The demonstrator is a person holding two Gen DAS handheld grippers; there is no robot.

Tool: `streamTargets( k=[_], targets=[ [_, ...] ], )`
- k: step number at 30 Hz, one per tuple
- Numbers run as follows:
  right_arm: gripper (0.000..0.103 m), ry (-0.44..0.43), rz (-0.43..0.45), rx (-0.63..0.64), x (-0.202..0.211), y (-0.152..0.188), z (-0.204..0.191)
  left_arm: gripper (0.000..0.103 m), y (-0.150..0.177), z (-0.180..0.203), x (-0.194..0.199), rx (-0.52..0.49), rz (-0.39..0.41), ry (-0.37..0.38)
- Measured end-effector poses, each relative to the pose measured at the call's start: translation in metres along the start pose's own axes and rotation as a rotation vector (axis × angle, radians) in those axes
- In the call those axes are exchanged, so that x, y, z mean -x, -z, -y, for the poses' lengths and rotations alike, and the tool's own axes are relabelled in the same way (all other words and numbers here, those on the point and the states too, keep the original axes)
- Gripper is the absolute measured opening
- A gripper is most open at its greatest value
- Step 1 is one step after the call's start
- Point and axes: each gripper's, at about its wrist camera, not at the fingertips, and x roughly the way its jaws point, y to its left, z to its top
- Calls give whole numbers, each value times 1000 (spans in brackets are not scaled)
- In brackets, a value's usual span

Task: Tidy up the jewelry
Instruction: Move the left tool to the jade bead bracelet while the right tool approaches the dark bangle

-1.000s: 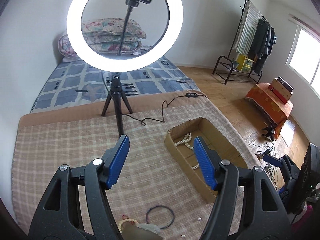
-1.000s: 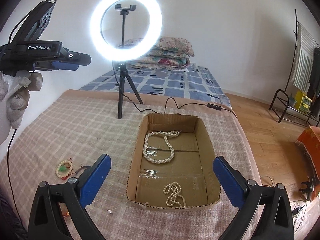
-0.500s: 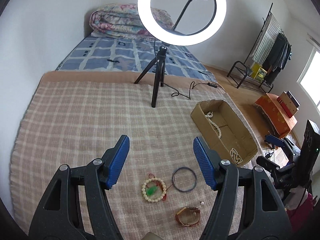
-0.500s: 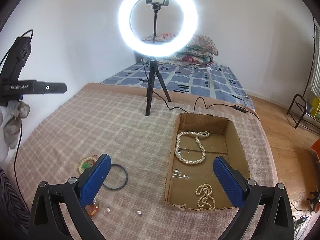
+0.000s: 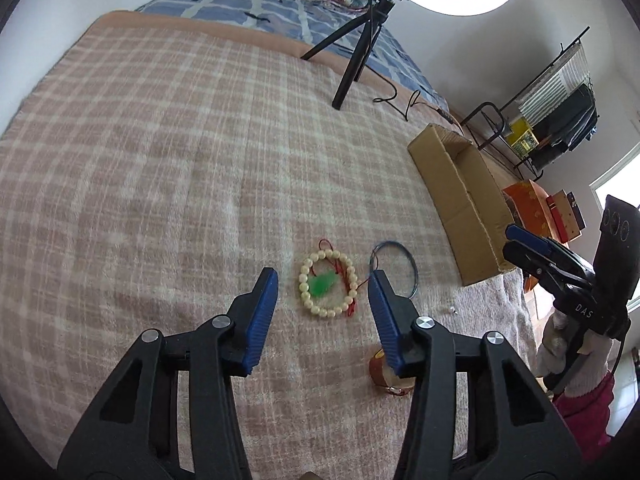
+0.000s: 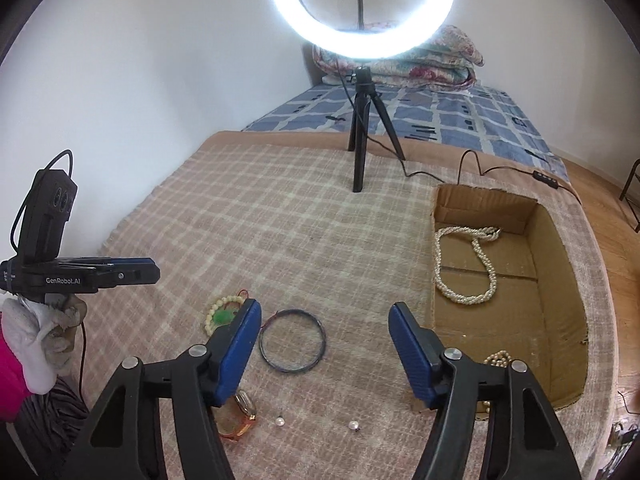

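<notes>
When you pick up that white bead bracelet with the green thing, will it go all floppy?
Probably: the bead bracelet looks strung on red cord, so it would likely sag. Round beads might slip between the left gripper fingers. It looks light.

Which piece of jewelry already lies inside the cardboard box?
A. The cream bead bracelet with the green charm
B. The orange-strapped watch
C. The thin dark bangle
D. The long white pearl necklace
D: in the right wrist view the pearl necklace lies on the floor of the cardboard box, while the bead bracelet, the bangle and the watch are all out on the plaid blanket.
</notes>
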Motion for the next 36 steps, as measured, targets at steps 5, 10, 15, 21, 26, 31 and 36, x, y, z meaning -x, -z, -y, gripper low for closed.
streamTargets(
  k=[5,10,15,21,26,31,36],
  targets=[
    [50,-23,-73,-15,-25,4,-1,41,7,-9,-13,37,-46,18],
    [43,-27,-134,-47,-50,7,3,39,15,-11,-32,56,-105,28],
    [42,-20,-168,-41,-62,10,3,33,18,-11,-46,68,-135,25],
    [42,-8,-185,-24,-69,10,1,33,16,-9,-58,69,-150,7],
    [41,1,-188,-30,-73,8,3,33,14,-12,-66,81,-161,-8],
    [39,7,-192,-23,-78,7,2,26,13,-10,-73,78,-168,-51],
    [39,20,-204,-15,-85,6,1,20,13,-1,-81,39,-168,-118]
  ],
)
